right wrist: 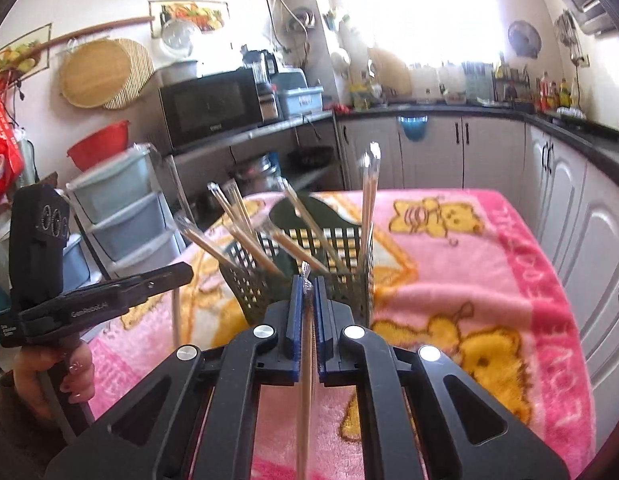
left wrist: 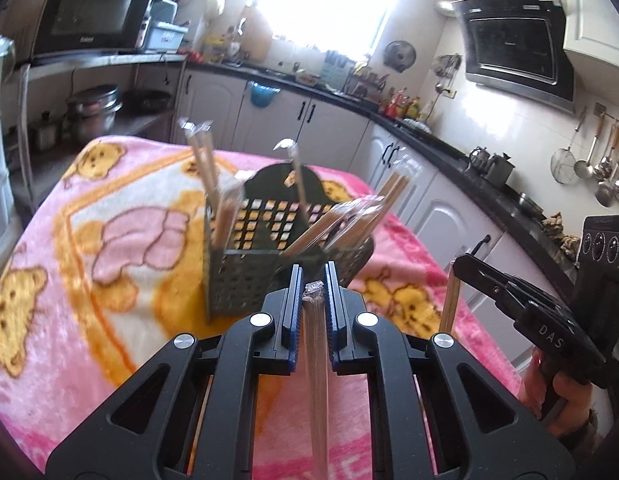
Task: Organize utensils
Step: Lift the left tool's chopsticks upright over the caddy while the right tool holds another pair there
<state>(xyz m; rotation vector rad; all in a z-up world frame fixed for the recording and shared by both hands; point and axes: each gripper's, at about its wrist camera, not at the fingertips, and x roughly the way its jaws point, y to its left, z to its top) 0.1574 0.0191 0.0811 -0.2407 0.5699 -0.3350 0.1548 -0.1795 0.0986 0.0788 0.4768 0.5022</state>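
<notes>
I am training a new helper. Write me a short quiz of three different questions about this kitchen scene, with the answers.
1. True or false: each gripper is shut on a wrapped pair of chopsticks.
2. Where do the other wrapped chopsticks stand? A) in the microwave B) in the dark basket C) in the grey drawers
3. Fill in: the basket stands on a pink ____.

Key:
1. True: left gripper holds one pair, right gripper another.
2. B: the basket.
3. blanket.
</notes>
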